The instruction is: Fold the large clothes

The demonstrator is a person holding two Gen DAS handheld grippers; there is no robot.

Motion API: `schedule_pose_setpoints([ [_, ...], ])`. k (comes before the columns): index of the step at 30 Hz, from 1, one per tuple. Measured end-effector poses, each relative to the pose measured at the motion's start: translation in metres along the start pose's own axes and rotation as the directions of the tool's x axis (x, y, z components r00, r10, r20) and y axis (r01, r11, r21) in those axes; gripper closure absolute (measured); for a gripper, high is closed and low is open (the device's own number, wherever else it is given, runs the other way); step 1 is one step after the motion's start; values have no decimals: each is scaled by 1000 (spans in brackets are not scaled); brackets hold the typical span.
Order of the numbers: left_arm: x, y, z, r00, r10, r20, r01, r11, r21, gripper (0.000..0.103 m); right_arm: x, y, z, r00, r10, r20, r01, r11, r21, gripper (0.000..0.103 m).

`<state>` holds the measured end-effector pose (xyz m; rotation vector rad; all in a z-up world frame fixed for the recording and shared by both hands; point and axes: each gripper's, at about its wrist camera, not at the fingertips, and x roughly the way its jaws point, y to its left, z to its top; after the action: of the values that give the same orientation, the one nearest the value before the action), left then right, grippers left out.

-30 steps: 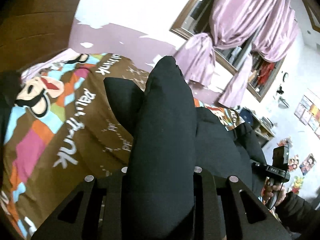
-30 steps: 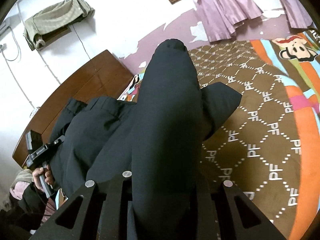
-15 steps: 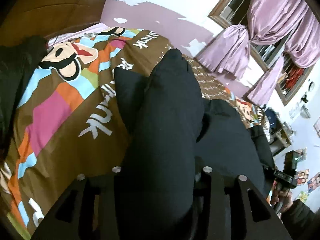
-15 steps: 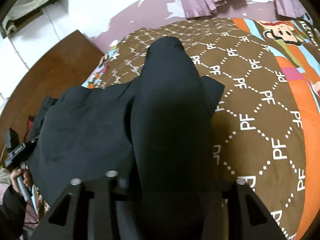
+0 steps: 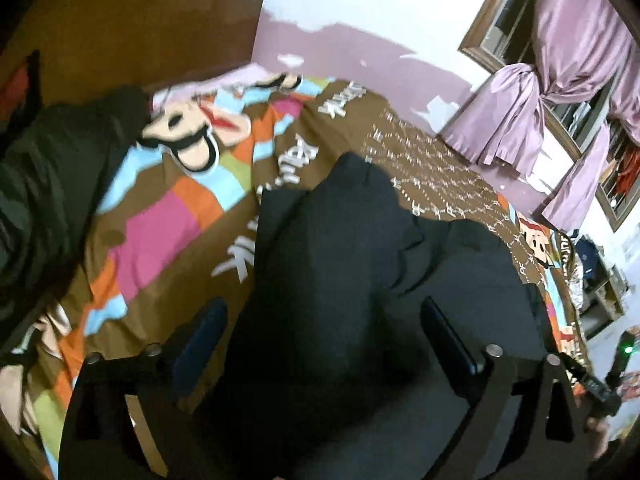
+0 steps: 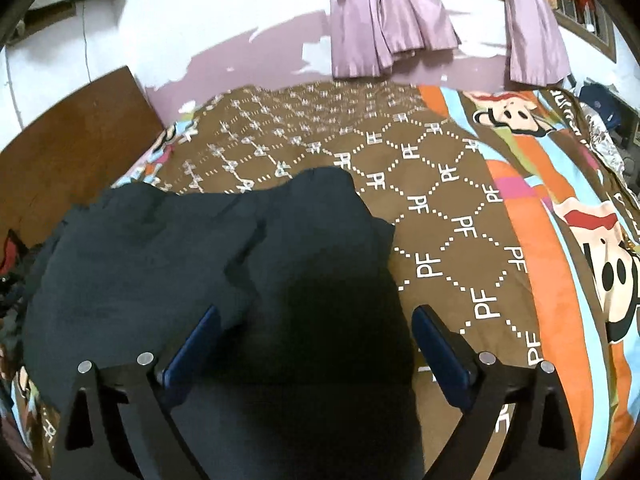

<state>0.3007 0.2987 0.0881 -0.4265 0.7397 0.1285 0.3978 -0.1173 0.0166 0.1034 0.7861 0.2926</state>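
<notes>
Both grips let go, black garment down on the bedspread.
Left wrist: my left gripper (image 5: 324, 328) has just spread, black garment (image 5: 344, 264) loose between its jaws on the bedspread (image 5: 160, 232). Right wrist: my right gripper (image 6: 316, 332) likewise released, cloth untouched by its pads.

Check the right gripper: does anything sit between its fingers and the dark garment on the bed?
Nothing visible does. The right gripper is open, with the dark garment lying directly between its fingers on the bedspread.

Indoor light is dim and flat. The left wrist view smears with motion blur, worst at its left edge. Both views bend strongly toward dark, vignetted corners.
</notes>
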Motion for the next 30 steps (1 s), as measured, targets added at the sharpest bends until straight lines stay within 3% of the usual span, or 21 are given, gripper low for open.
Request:
schedule_pose_setpoints([
  [7, -36, -46, -13, 995, 29, 101, -45, 986, 163, 4, -40, 26, -5, 995, 48, 89, -47, 999, -10, 4],
  [13, -58, -76, -27, 993, -2, 116, -29, 965, 259, 4, -72, 47, -8, 986, 83, 146, -77, 996, -48, 4],
  [24, -101, -96, -48, 984, -74, 163, 19, 947, 320, 4, -128, 86, -25, 966, 144, 216, -117, 984, -133, 3],
  [30, -125, -101, -64, 977, -87, 194, 11, 931, 364, 4, -150, 101, -40, 955, 186, 230, -148, 974, -172, 3],
])
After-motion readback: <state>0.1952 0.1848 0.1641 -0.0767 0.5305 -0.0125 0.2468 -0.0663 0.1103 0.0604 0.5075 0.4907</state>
